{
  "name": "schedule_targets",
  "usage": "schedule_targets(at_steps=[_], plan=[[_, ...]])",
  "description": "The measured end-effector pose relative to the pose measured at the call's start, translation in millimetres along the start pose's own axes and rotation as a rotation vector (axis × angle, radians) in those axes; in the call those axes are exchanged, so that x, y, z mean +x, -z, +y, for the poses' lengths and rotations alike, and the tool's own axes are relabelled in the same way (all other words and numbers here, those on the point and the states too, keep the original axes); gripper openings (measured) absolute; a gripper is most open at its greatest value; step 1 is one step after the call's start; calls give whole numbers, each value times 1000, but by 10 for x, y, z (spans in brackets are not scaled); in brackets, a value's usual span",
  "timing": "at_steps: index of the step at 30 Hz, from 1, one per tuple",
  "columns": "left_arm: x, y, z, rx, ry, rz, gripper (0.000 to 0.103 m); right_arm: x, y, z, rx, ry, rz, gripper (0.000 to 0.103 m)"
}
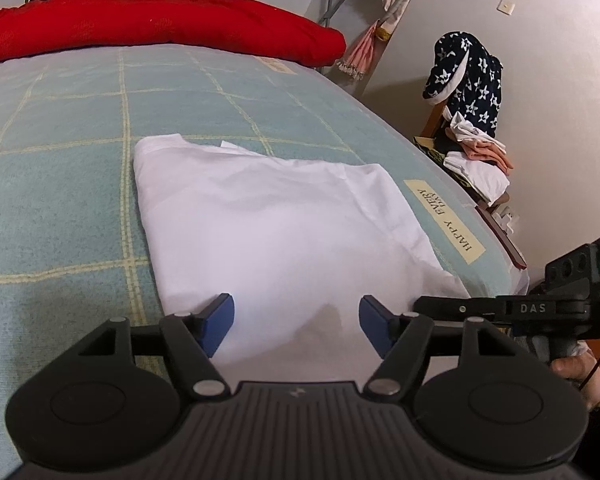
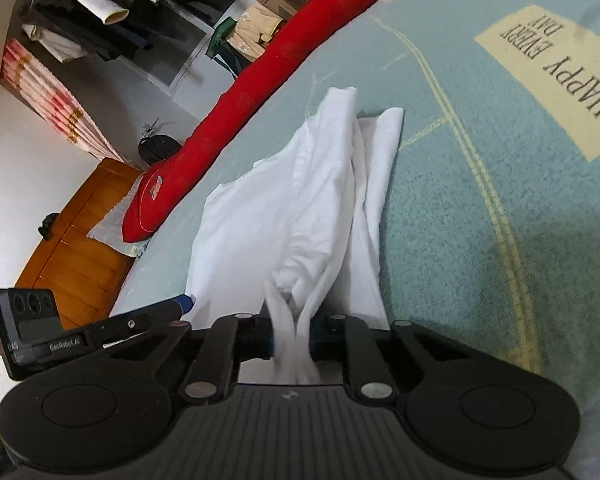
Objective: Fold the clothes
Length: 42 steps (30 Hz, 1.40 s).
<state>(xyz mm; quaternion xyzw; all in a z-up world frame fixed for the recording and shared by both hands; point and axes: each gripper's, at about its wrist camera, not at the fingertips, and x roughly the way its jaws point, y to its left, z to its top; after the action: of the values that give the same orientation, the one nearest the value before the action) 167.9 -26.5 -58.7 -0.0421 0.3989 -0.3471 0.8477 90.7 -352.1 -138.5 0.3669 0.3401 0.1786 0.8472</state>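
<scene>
The bed (image 1: 80, 128) has a light blue checked cover, with a red quilt (image 1: 140, 24) along its far side. On the cover lies the white garment (image 1: 260, 216), partly folded. My left gripper (image 1: 296, 320) is released, its blue fingers (image 1: 220, 320) apart over the near edge of the cloth. My right gripper (image 2: 292, 340) is clenched on a bunched fold of the garment at its near right corner.
</scene>
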Motion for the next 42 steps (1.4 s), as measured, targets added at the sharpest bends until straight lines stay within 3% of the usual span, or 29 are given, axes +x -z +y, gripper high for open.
schedule_targets(at_steps=[8, 12, 13, 17, 19, 25, 30, 33, 36, 42], plan=[[-24, 72, -29, 30, -12, 15, 73, -153, 58, -69, 0, 20, 11, 18], [-201, 117, -125, 73, 22, 21, 73, -395, 65, 20, -43, 47, -4, 40], [-217, 157, -144, 84, 32, 34, 73, -463, 55, 75, -73, 72, -16, 48], [-151, 333, -119, 68, 64, 123, 73, -599, -54, 393, -244, 179, -68, 64], [-224, 286, -102, 60, 68, 107, 73, -574, -113, 555, -334, 201, -74, 74], [-402, -218, -8, 90, 32, -43, 73, -137, -292, 757, -481, 151, 16, 77], [-56, -522, 160, 86, 38, -67, 73, 263, -232, 575, -500, 182, 125, 78], [304, -588, 260, 81, 11, -27, 73, 245, -109, 536, -545, 169, 106, 85], [572, -647, 343, 71, 31, -18, 73, 213, 7, 539, -583, 190, 99, 97], [822, -763, 358, 79, 57, -36, 74, 206, 159, 556, -588, 225, 62, 98]])
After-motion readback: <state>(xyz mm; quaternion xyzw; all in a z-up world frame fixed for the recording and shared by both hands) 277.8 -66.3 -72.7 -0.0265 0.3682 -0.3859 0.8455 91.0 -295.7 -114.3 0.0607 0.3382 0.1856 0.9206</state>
